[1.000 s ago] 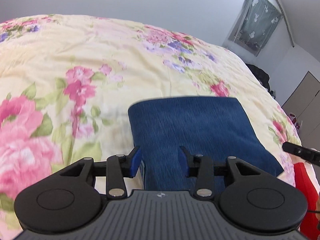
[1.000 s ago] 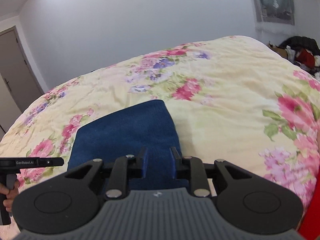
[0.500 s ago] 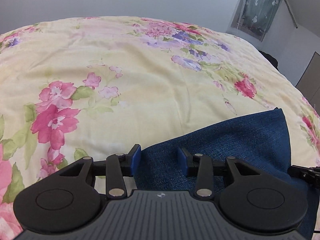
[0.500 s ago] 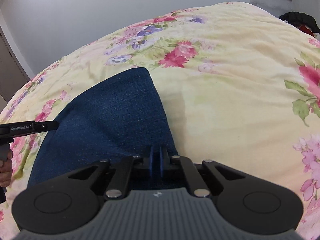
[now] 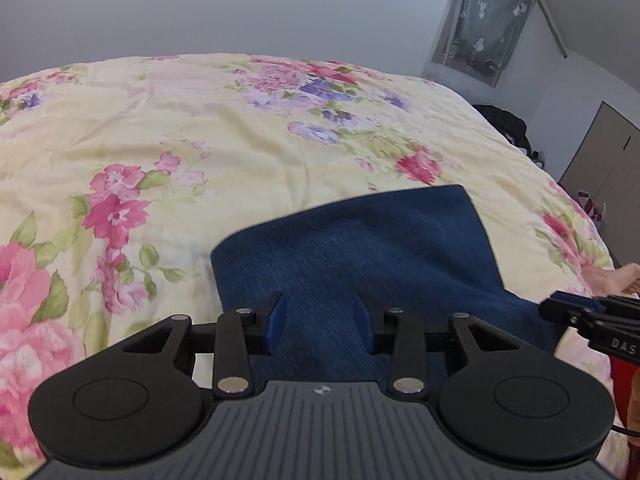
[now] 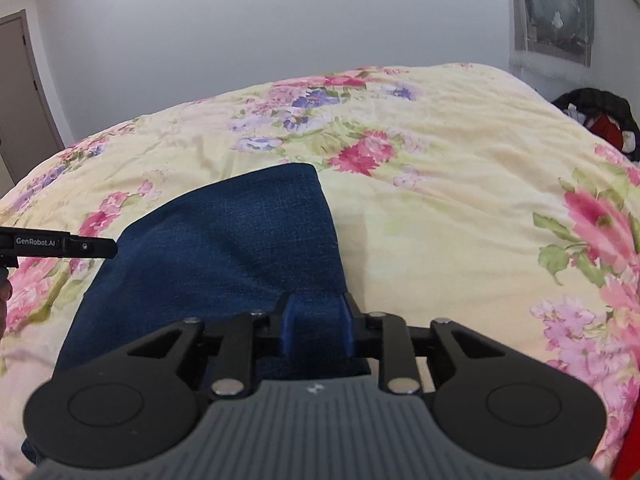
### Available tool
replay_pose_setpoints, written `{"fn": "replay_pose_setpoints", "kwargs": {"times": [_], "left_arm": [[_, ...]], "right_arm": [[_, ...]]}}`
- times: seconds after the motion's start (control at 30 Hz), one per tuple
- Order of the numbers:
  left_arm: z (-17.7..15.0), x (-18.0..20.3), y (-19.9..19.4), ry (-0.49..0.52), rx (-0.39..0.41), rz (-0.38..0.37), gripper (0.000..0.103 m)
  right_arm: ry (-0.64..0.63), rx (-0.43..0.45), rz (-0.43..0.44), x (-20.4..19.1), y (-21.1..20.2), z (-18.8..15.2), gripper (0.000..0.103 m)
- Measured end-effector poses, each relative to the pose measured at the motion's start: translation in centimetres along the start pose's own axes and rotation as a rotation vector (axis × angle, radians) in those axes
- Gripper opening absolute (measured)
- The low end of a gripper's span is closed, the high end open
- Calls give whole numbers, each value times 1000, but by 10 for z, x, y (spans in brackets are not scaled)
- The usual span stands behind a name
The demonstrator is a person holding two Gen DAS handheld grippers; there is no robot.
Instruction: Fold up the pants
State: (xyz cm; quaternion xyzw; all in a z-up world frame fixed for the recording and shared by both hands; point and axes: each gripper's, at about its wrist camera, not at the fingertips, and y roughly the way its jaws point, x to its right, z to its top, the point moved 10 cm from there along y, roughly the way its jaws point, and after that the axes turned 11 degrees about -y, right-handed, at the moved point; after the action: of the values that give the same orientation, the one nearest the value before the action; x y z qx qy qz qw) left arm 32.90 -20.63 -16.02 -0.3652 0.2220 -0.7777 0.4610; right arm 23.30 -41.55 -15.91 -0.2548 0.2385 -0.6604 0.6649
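Dark blue denim pants (image 5: 360, 248) lie folded into a flat rectangle on a floral yellow bedspread (image 5: 200, 128). My left gripper (image 5: 320, 316) hovers over the near left part of the pants. Its jaws are apart and closing slightly, and the pads press on nothing. In the right wrist view the pants (image 6: 224, 248) fill the lower left. My right gripper (image 6: 317, 316) is at their near right edge with its jaws opening; denim shows in the gap and the pads are off it. Each gripper's tip shows in the other's view: right gripper (image 5: 560, 308), left gripper (image 6: 96, 246).
The bedspread (image 6: 440, 200) stretches far beyond the pants. A dark pile of clothes (image 6: 596, 116) lies past the bed's far right corner. A bare foot (image 5: 612, 276) shows at the right edge. A door (image 6: 20, 100) is at the left and a curtained window (image 5: 488, 20) on the back wall.
The right gripper's jaws, shut half a second ago, now stand apart. The left gripper has swung back right over the pants. Both views have pulled back a little.
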Motion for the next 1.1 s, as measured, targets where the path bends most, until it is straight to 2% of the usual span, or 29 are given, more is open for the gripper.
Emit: {"fn": "replay_pose_setpoints", "kwargs": {"times": [0.1,0.2,0.33,0.57,0.8,0.97,1.07,1.1], "left_arm": [[-26,13,-16,5,-18,-18,43],[-55,21,-24,41,-48,-3,39],[-91,24,-27,49,-97,1,36],[-133,16,-25,92,-148,58,35],[-137,19,-42,102,-141,73,35],[-110,17,-60,117,-79,95,36],[-90,10,-62,98,-49,107,41],[-83,7,-62,85,-42,110,42]], "right_arm": [[-38,5,-9,-5,-10,-6,21],[-32,-48,-20,-4,-7,-20,21],[10,-124,10,-2,2,-47,21],[107,-158,64,3,9,-64,21],[124,-157,71,4,9,-66,20],[146,-115,96,8,-2,-57,24],[217,-57,146,13,-12,-44,41],[233,-41,149,16,-14,-41,50]]}}
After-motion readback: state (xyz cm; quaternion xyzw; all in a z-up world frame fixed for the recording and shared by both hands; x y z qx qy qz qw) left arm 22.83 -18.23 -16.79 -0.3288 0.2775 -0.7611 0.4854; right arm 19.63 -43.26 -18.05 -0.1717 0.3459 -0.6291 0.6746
